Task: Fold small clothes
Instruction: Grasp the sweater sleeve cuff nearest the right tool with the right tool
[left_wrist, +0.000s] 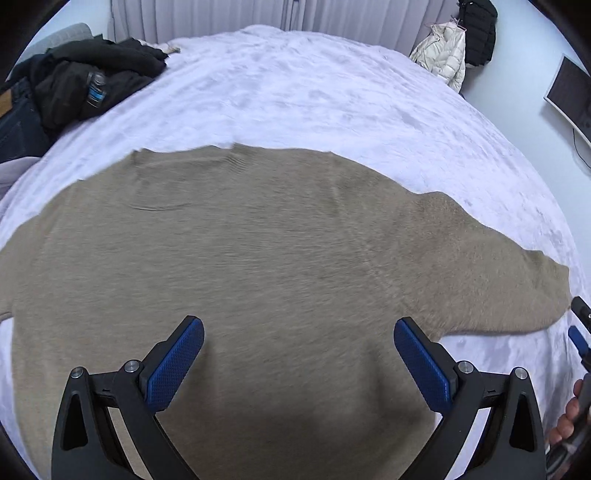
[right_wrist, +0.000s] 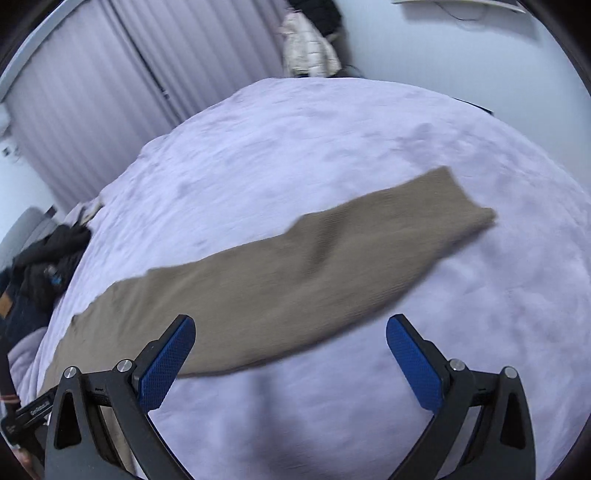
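Left wrist view: one tan sweater (left_wrist: 236, 251) spread flat on the lavender blanket (left_wrist: 314, 96) covering the bed, with one sleeve (left_wrist: 517, 280) running off to the right. The left gripper (left_wrist: 298, 354) hangs over the sweater's body, jaws spread wide, nothing in them. Only this view shows a hand (left_wrist: 569, 421) at the right edge and a dark screen (left_wrist: 569, 99) on the wall.

Right wrist view mostly gets the sleeve (right_wrist: 332, 258) lying across the blanket (right_wrist: 332, 140). The right gripper (right_wrist: 290, 354) is also wide open and empty. There's small white lettering on a black part at lower left, too blurry to read. Both views show one pile of dark clothes (left_wrist: 92, 81) and one cream puffer jacket (left_wrist: 443, 55).
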